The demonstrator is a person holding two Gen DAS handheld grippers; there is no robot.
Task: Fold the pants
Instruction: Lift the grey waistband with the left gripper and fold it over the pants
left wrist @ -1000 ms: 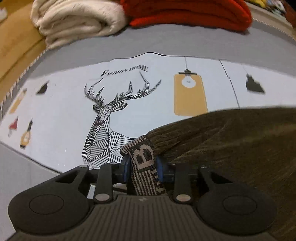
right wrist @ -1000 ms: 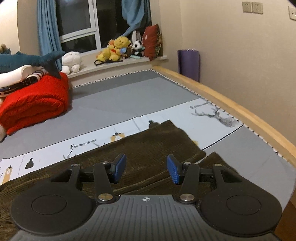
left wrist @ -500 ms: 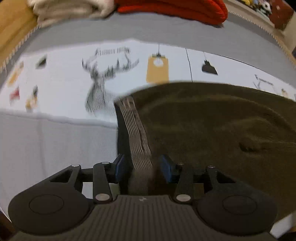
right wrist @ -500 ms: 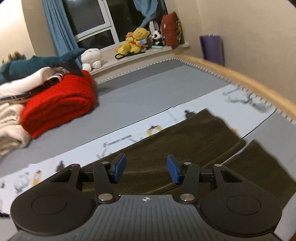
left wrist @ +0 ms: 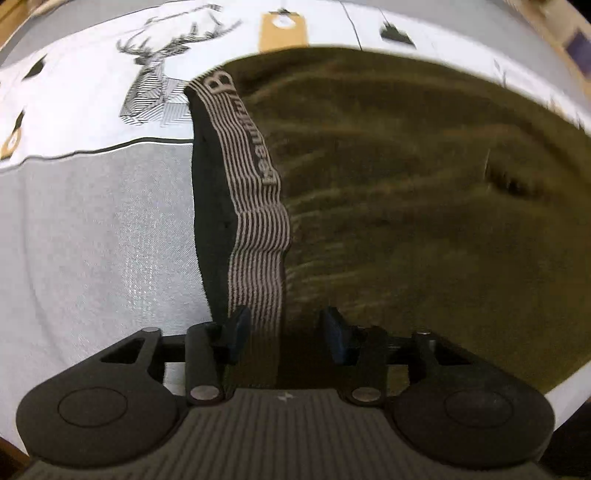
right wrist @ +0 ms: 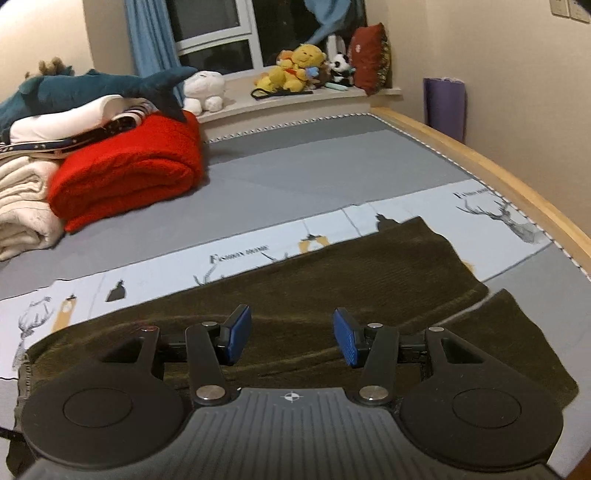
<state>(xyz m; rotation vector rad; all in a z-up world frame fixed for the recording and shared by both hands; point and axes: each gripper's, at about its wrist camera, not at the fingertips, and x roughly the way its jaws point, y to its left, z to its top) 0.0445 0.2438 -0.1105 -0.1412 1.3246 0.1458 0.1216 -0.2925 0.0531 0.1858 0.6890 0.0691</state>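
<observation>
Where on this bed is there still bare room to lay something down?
The grey stretch between the red blanket and the wooden bed edge is bare. So is the grey sheet left of the striped waistband. The near side is crowded: the brown pants cover it.

Warm, dim indoor light fills both views, and the window is dark. The left wrist view is smeared by motion blur, worst across the pants and toward the far edge. The right wrist view is sharper. Fisheye distortion bends the bed frame, and the corners fall black.
</observation>
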